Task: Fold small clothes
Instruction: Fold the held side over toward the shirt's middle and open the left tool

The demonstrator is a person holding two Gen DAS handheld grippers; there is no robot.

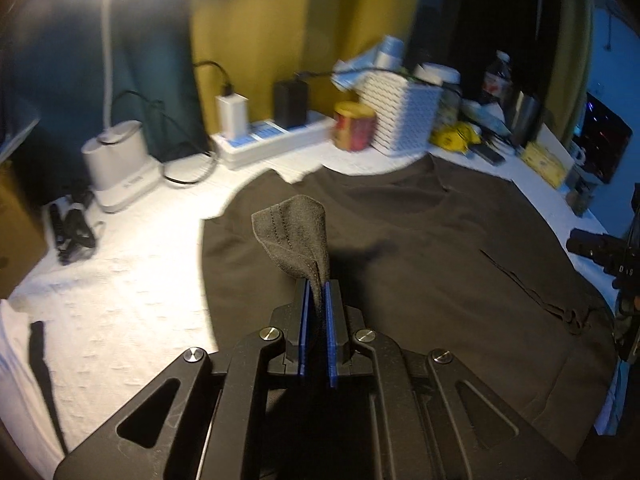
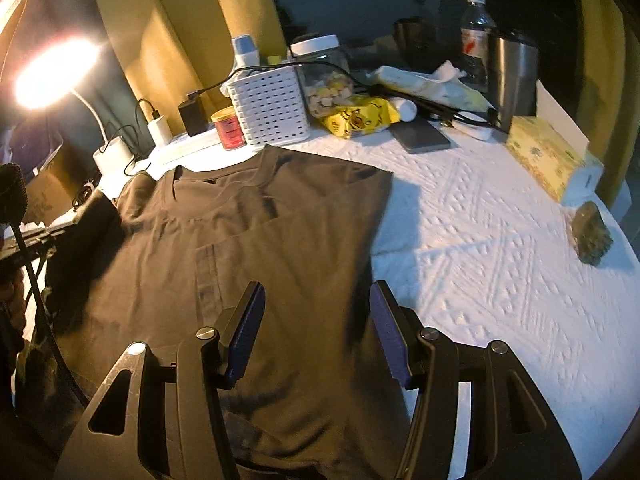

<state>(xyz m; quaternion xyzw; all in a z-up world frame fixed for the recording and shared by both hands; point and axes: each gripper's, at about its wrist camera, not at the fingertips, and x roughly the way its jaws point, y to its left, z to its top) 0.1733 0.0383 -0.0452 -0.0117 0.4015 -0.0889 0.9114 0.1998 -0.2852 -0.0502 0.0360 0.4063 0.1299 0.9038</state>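
A dark brown T-shirt (image 1: 400, 248) lies spread on the white textured cloth (image 1: 120, 280). My left gripper (image 1: 316, 280) is shut on a stitched hem of the shirt (image 1: 292, 228), and the cloth stands up in a fold above the blue pads. In the right wrist view the same T-shirt (image 2: 248, 240) lies flat, with its right side folded in to a straight edge. My right gripper (image 2: 316, 292) hovers open over the shirt's lower part, nothing between its blue pads (image 2: 250, 320). The left gripper's body shows at the far left edge.
Along the back stand a white slotted basket (image 2: 272, 108), a red tin (image 2: 229, 128), a jar (image 2: 324, 72), a yellow bag (image 2: 360, 118), a phone (image 2: 420, 136), a steel tumbler (image 2: 514, 76), a tissue box (image 2: 548, 160) and a lamp (image 1: 116, 160). A dark lump (image 2: 592, 236) lies at the right.
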